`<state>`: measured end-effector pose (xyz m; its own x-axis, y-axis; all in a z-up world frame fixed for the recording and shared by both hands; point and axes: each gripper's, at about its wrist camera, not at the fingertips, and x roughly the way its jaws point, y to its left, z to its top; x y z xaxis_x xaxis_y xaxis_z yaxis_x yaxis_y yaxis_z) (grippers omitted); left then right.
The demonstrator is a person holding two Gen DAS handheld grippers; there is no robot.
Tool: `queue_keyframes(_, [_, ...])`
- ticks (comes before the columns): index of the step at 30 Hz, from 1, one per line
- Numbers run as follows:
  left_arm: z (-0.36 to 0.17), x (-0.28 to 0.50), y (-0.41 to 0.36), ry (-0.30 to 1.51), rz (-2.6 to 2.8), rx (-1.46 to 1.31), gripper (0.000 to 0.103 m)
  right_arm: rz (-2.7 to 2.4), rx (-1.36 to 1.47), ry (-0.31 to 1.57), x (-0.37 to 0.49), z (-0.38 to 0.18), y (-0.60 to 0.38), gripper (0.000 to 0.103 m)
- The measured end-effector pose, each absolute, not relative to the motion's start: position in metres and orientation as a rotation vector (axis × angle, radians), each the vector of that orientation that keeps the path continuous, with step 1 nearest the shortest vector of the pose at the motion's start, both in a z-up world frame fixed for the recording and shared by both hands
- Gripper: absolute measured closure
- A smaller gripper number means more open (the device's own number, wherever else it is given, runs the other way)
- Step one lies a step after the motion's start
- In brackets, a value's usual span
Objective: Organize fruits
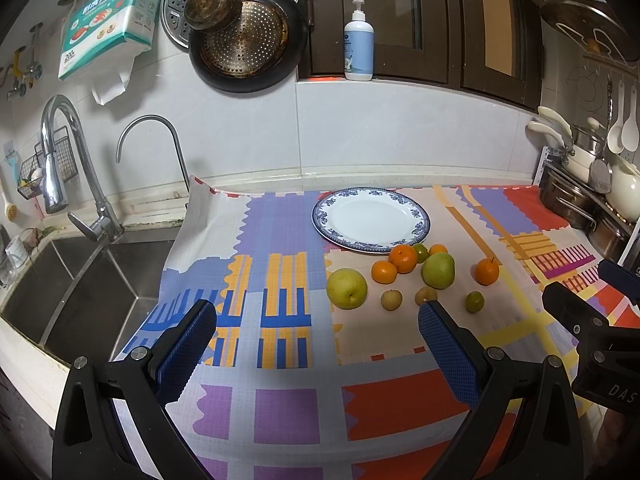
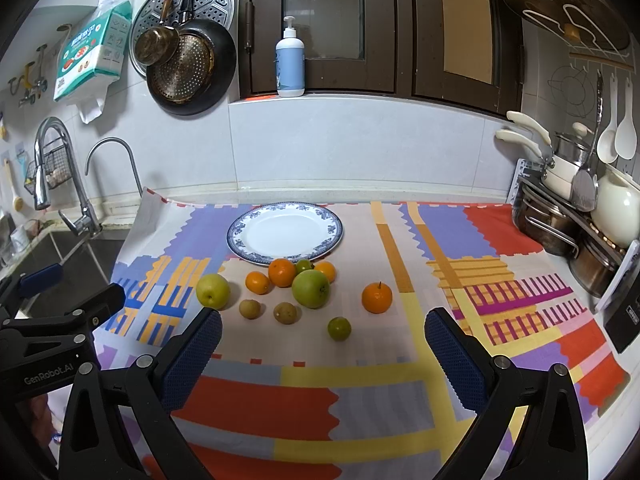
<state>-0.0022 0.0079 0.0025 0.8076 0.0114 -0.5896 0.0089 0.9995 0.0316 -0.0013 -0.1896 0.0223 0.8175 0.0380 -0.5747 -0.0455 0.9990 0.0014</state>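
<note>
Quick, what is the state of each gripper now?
Left gripper: open, holding nothing.
Right gripper: open, holding nothing.

Left tongs (image 1: 316, 320) (wide apart) above patterned cloth (image 1: 280, 360), fruits (image 1: 400, 276) w/ plate (image 1: 371, 219) beyond.

Plate (image 2: 256, 242): glossy glazed ceramic. Bench cloth (image 2: 360, 380): matt woven fabric. Tool pads (image 1: 186, 354): blue textured rubber. Faucet (image 1: 60, 152): polished metal.

Home kitchen showing. Sink (image 1: 80, 280) with tap (image 1: 60, 152) sitting at left. Frying pan (image 1: 248, 40) hanging on tiled wall up top. Pots (image 2: 560, 216) stacking at right. Soap bottle (image 2: 290, 64) standing on window ledge.
</note>
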Motion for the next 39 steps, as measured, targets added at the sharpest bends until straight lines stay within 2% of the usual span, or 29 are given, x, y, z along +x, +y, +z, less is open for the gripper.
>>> queue_keyframes(32, [-0.004,0.008,0.001,0.624,-0.042,0.072,0.001,0.051,-0.005,0.659,0.009,0.012,-0.190,0.001])
queue_keyframes(36, [-0.005,0.013,-0.008,0.584,-0.095,0.108,0.006,0.050,-0.009,0.673,0.015,0.006,-0.194,0.001])
queue_keyframes(39, [-0.008,0.019,-0.012,0.577,-0.139,0.120,0.015,0.052,-0.019,0.672,0.021,0.002,-0.196,0.002])
